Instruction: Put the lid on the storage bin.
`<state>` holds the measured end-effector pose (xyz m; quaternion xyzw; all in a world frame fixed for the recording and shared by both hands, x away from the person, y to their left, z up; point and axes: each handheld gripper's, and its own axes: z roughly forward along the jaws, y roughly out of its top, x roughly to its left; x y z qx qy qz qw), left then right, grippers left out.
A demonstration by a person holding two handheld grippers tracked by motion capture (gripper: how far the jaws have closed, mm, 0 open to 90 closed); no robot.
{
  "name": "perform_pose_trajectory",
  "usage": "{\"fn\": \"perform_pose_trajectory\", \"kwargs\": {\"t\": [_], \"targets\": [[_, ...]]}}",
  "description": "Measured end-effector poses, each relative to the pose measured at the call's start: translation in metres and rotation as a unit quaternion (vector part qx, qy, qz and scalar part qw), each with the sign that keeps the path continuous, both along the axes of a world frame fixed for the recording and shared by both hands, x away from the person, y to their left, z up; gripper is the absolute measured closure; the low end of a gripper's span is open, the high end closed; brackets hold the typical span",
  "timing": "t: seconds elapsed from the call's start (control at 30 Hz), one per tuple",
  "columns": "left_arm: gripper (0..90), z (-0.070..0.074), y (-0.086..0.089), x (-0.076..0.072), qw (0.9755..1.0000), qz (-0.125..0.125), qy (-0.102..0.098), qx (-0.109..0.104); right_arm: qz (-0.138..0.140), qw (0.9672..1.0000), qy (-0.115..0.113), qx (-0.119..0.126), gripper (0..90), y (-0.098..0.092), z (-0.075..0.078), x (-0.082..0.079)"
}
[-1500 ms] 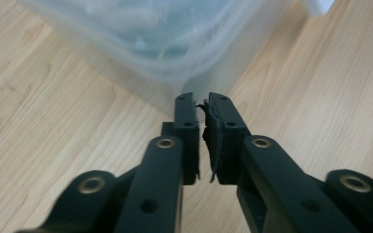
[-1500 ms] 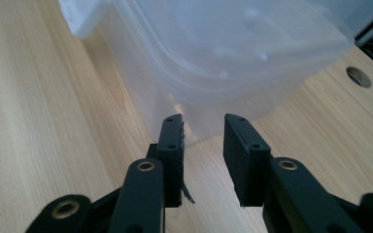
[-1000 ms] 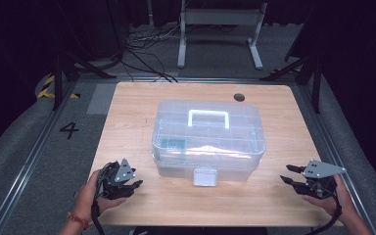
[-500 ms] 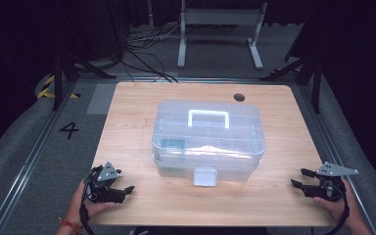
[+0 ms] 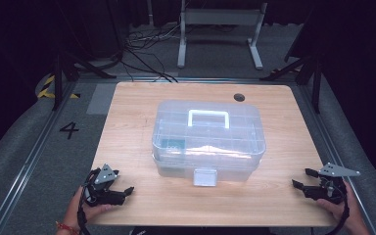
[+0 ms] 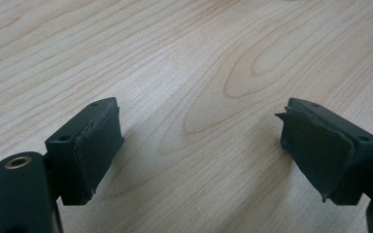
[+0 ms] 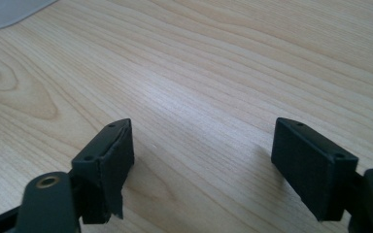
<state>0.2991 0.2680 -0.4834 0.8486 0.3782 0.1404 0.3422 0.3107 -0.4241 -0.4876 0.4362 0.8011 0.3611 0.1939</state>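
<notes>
A clear plastic storage box [image 5: 208,142] with a white handle [image 5: 208,117] and a front latch [image 5: 205,177] sits shut in the middle of the wooden table [image 5: 137,112]. My left gripper [image 5: 122,182] rests at the table's front left corner and points toward the box. Its jaws have just been opening, with bare wood between the pads [image 6: 97,141]. My right gripper [image 5: 302,177] lies at the front right corner. Its jaws have also just been opening, and nothing is between its pads [image 7: 111,155]. Both grippers are well apart from the box.
Something green [image 5: 174,144] shows through the box's left side. A dark round hole [image 5: 239,97] sits near the table's far edge. Beyond the table are a metal stand [image 5: 220,19] and cables on the floor, with a "4" marking [image 5: 69,129] at left.
Both hands have sunk toward the table's front edge and drifted outward. Both grippers' jaws stand wider apart than before. The box has not moved.
</notes>
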Motion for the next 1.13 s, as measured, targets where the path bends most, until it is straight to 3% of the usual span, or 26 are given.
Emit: {"fn": "perform_pose_trajectory", "kwargs": {"t": [1.13], "targets": [[14.7, 0.0001, 0.0006, 0.0005, 1.0000, -0.005, 0.000, 0.001, -0.009, 1.0000, 0.002, 0.000, 21.9, -0.0006, -0.0002, -0.0012]]}}
